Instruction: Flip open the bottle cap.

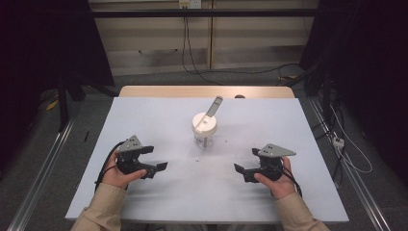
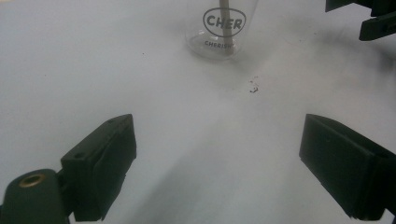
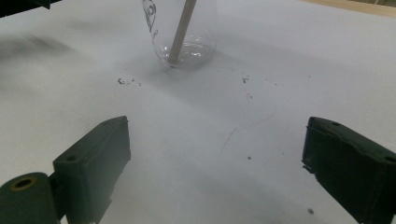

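The left claw and the right claw were both wide and held nothing. The jar stood on the white table at 12 o'clock from them, well apart. It looked like clear glass, so hard, slippery and easy to break. Best to hold its sides. A stick leaned out at 1 o'clock. The jar said "CHER".

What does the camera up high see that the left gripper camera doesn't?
High view alone: the cup's white lid, both hands and sleeves, the table's wooden far edge and the floor. Left gripper view alone: the lettering "CHER" on the clear cup. Both: the cup, its straw, the white tabletop and open jaws holding nothing.
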`<state>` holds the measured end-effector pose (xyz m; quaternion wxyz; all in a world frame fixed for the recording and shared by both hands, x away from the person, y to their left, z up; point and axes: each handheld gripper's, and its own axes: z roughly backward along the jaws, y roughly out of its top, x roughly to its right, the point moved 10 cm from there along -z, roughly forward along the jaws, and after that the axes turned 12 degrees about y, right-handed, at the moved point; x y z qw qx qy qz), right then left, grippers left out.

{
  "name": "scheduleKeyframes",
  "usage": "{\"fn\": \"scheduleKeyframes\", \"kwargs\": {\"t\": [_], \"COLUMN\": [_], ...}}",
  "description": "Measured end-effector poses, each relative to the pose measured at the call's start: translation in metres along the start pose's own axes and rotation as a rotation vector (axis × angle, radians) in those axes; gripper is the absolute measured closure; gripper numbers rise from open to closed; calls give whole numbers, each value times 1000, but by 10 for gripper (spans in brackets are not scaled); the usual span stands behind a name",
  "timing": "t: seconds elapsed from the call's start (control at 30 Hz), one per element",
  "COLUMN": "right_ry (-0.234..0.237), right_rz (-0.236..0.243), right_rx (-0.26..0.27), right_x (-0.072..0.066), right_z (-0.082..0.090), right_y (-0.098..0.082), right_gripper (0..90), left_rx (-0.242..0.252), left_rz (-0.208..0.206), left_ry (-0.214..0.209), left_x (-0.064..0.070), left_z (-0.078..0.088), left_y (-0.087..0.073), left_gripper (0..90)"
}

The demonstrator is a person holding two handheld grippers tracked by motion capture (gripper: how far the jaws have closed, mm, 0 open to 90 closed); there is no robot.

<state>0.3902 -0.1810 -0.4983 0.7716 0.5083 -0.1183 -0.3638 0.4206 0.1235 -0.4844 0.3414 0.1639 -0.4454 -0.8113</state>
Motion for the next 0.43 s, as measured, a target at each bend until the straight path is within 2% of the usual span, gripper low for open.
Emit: {"fn": "scheduleKeyframes", "kwargs": {"t": [0.2, 0.43], "right_ry": [-14, -26], "right_rz": [16, 6], "right_rx": [-6, 6], "right_x": [0, 4], "right_z": [10, 19], "right_y": [-6, -9], "right_gripper": [73, 72], "left_rx": [-3, -3], "left_rz": [0, 6], "left_ry": [21, 30], "left_x": [-3, -7], "left_z": [6, 7], "left_y": [-8, -11], "left_gripper": [100, 98]}}
